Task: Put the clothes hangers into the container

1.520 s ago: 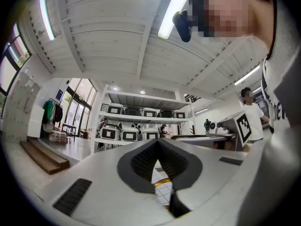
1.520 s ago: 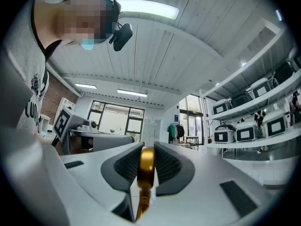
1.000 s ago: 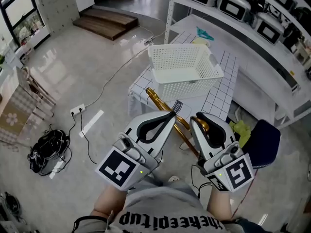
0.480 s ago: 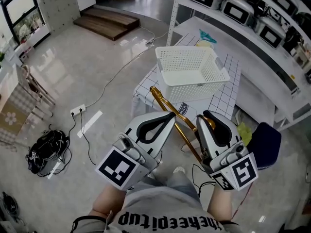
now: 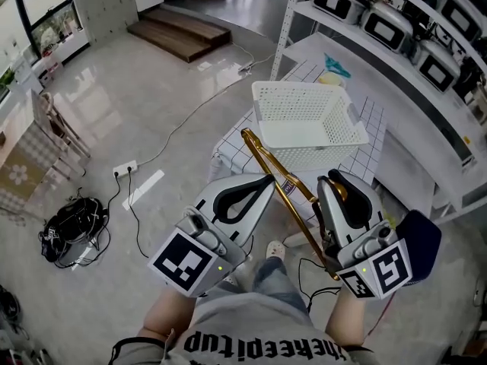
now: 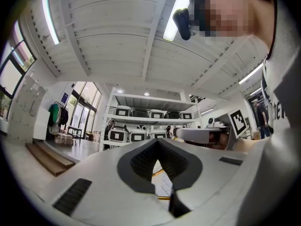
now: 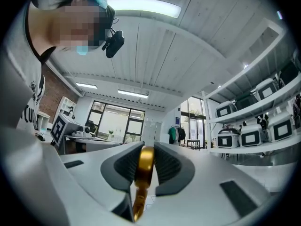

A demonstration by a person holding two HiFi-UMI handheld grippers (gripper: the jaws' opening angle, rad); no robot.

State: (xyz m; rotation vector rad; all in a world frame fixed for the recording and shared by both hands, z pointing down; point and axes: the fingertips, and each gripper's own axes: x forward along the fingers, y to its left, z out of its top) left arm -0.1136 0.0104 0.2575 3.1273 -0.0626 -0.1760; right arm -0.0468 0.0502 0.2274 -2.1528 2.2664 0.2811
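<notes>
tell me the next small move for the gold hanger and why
Probably carry the right gripper forward and slightly up toward the white basket. Its jaws are clamped on the gold hanger, whose far end only reaches the basket's near wall, so it is not over the open top yet.

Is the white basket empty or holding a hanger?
Empty: the white basket shows a bare floor; the gold hanger is outside it.

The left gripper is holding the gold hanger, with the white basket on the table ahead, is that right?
No: the right gripper holds the gold hanger, not the left gripper; the right gripper view shows it between the pads. The white basket is on the table ahead.
</notes>
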